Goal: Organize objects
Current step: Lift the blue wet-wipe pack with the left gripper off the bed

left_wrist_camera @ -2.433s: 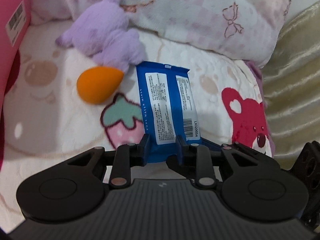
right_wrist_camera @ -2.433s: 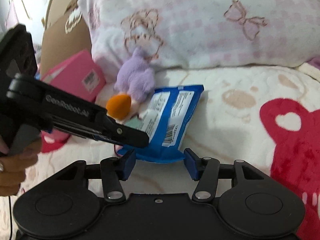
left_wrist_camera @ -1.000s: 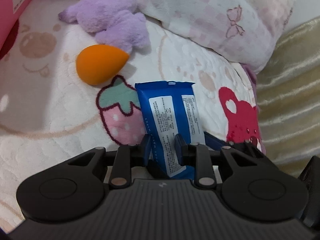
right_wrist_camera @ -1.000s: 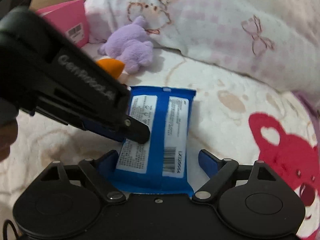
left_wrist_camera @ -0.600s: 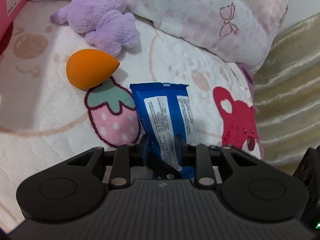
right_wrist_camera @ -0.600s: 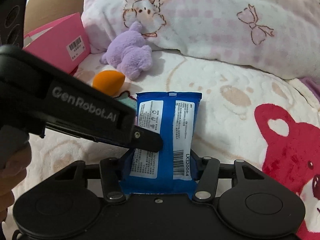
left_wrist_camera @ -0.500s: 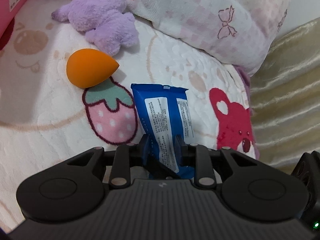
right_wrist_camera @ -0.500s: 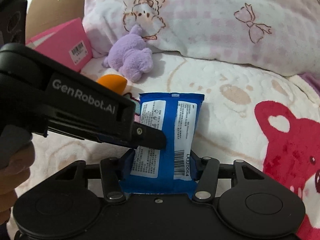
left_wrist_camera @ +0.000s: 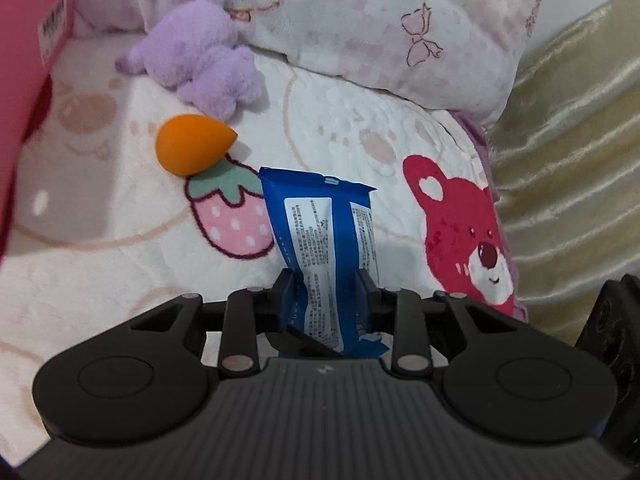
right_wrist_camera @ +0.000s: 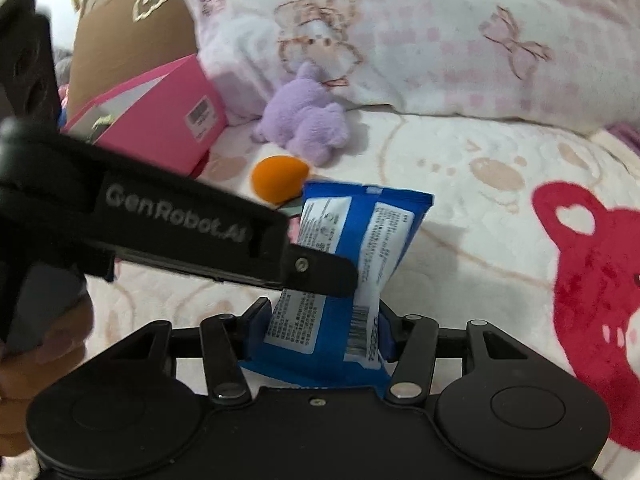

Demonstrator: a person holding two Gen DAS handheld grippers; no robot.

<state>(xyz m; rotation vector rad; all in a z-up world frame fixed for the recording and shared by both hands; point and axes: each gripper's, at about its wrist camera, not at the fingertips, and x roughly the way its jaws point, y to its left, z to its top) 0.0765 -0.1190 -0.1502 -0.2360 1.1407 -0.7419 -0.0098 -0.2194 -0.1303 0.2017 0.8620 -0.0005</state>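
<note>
Step in hand: passing the blue wipes packet (right_wrist_camera: 352, 280) from one grip to the other above the bed blanket (left_wrist_camera: 100, 208). My right gripper (right_wrist_camera: 320, 334) has its fingers (right_wrist_camera: 256, 328) clamped on the packet's lower end, pads pressing both edges. My left gripper (left_wrist_camera: 326, 292) has its fingers (left_wrist_camera: 285, 292) pinched across the packet's middle, but they are opening; the packet is between them and still touched on both sides. The packet stands upright, lifted clear of the blanket, in front of the printed strawberry.

Unsorted items lie beyond: an orange sponge (left_wrist_camera: 192, 150), a purple plush toy (left_wrist_camera: 200, 68) against the pillow (left_wrist_camera: 400, 20), and a pink box (right_wrist_camera: 160, 120) at far left.

Judgement: next I should free the left fingers fully and draw them away without tugging the packet, then carry it by the right to its place, likely the pink box.
</note>
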